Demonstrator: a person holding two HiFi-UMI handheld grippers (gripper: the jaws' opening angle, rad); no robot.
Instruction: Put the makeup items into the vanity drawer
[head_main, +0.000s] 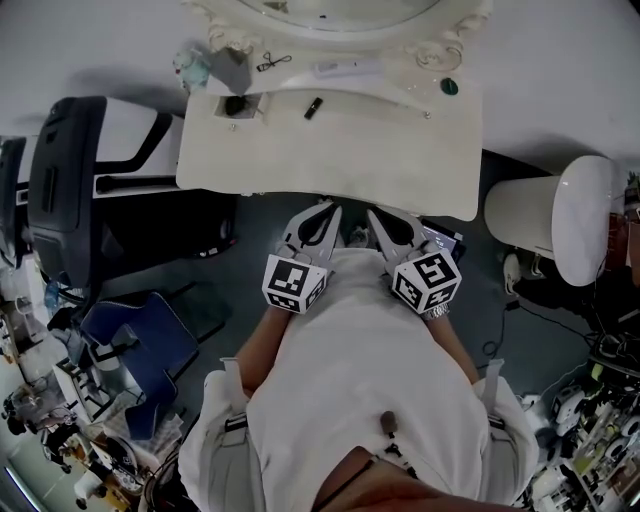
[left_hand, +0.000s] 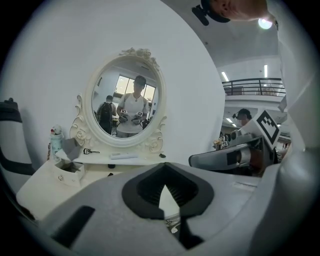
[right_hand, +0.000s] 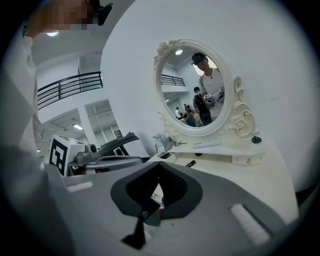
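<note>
Small black cylindrical makeup stick (head_main: 313, 107): on cream vanity tabletop (head_main: 400, 165), straight ahead of left gripper (head_main: 324, 210), farther from right gripper (head_main: 380, 216); long axis slanting away rightward. Small open white drawer (head_main: 238, 106) just left of stick. Both grippers' jaws closed, empty.

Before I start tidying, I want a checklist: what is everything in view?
vanity table: one, cream, against the wall
oval mirror: one, cream frame, on the vanity
small drawer: one, cream, open, vanity's left end
eyelash curler: one, black, shelf below the mirror
slim tube: one, black, on the tabletop
flat stick: one, white, middle of the shelf
round cap: one, dark green, shelf's right end
stool: one, white, right of the vanity
left gripper: one, grey, before the vanity, shut, empty
right gripper: one, grey, before the vanity, shut, empty
</note>
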